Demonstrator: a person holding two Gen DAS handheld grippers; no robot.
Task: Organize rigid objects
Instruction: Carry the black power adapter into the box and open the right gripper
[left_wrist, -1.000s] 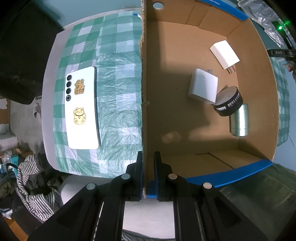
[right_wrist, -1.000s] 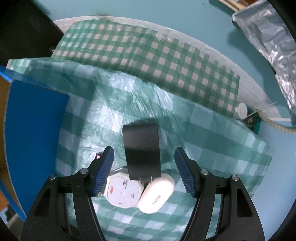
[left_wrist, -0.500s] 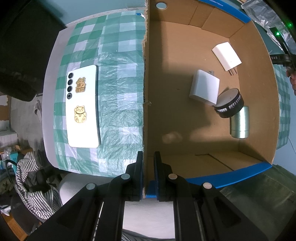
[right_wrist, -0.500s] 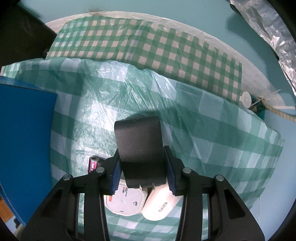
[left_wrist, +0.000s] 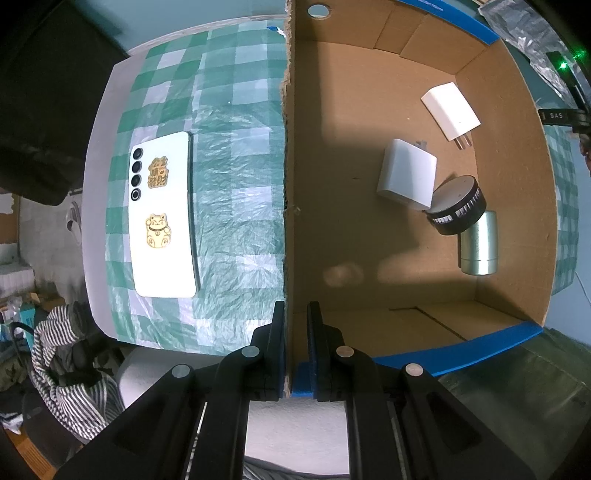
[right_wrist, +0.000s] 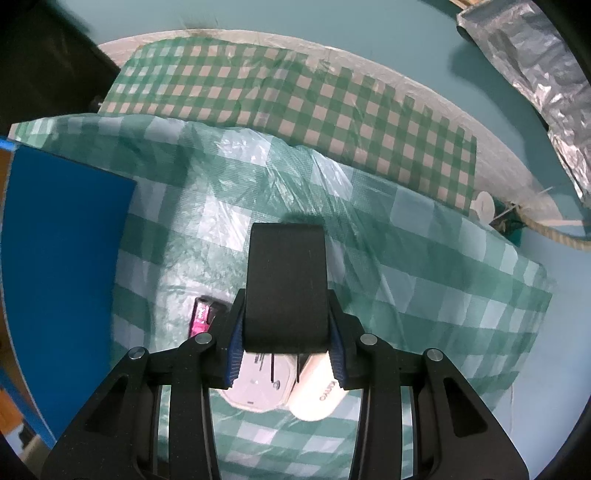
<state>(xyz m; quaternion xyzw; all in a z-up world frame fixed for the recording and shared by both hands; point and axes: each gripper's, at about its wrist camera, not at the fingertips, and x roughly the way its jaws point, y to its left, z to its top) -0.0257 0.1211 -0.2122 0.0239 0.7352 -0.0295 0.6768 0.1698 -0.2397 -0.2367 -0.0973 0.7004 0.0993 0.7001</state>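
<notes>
My right gripper (right_wrist: 286, 314) points down over the green checked cloth, its jaws closing with both blue pads pressed on the sides of a black charger (right_wrist: 286, 280). The charger's prongs point back toward the camera. My left gripper (left_wrist: 295, 306) is shut on the near wall of the open cardboard box (left_wrist: 288, 184). Inside the box lie a white plug charger (left_wrist: 450, 110), a white adapter (left_wrist: 406, 177), a black round puck (left_wrist: 458, 206) and a silver cylinder (left_wrist: 478, 243). A white phone (left_wrist: 162, 218) with gold stickers lies on the cloth left of the box.
Under the held charger lie a white octagonal device (right_wrist: 258, 384), a white oval case (right_wrist: 317, 395) and a small pink item (right_wrist: 201, 317). The box's blue flap (right_wrist: 62, 258) stands at the left. Crumpled foil (right_wrist: 535, 74) lies at the far right.
The right gripper's jaws came together from wide apart onto the black charger, which now fills more of the view. The left gripper stayed clamped on the box wall.
</notes>
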